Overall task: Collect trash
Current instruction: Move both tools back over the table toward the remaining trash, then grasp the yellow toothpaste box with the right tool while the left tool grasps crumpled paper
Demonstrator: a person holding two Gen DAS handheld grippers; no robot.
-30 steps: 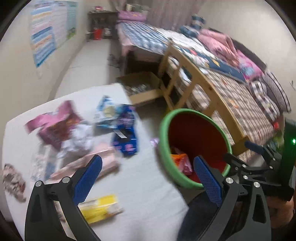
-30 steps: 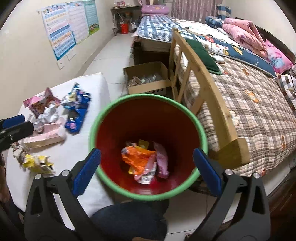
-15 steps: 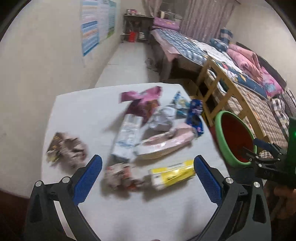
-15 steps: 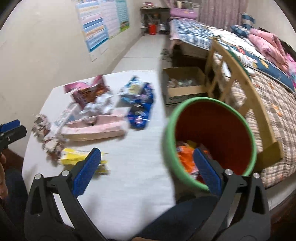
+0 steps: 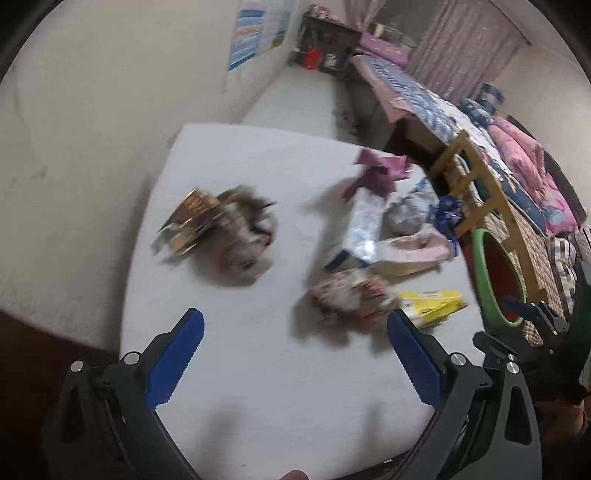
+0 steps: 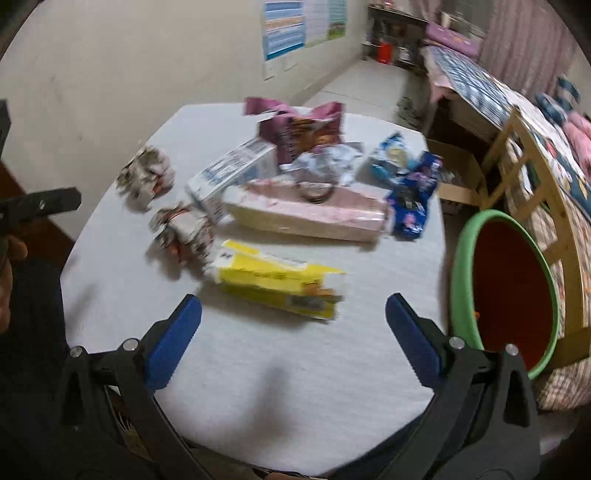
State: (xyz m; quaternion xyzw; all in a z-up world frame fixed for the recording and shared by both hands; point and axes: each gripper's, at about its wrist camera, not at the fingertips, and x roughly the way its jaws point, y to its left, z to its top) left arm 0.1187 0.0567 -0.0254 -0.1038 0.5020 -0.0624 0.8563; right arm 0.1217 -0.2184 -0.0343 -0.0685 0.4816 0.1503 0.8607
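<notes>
Several pieces of trash lie on a white table (image 6: pixel 258 369). A yellow wrapper (image 6: pixel 277 284) lies just beyond my open, empty right gripper (image 6: pixel 293 336). Behind it are a long pink pack (image 6: pixel 314 214), a white box (image 6: pixel 232 173), a purple bag (image 6: pixel 299 129), blue wrappers (image 6: pixel 410 192) and two crumpled wads (image 6: pixel 184 232) (image 6: pixel 146 177). The red bin with a green rim (image 6: pixel 506 288) stands at the table's right edge. My left gripper (image 5: pixel 295 350) is open and empty above the table (image 5: pixel 277 387), facing a crumpled wad (image 5: pixel 347 295) and a farther wad (image 5: pixel 225 232).
A wooden bed frame (image 6: pixel 528 155) and beds fill the right side. A cardboard box (image 6: pixel 454 173) sits on the floor behind the table. A wall with posters (image 6: pixel 303 26) runs along the left. The right gripper (image 5: pixel 535 332) shows at the left wrist view's right edge.
Both grippers have swung left, away from the bin and over the table. The trash now fills both views, and the bin has slid to the right edge.
</notes>
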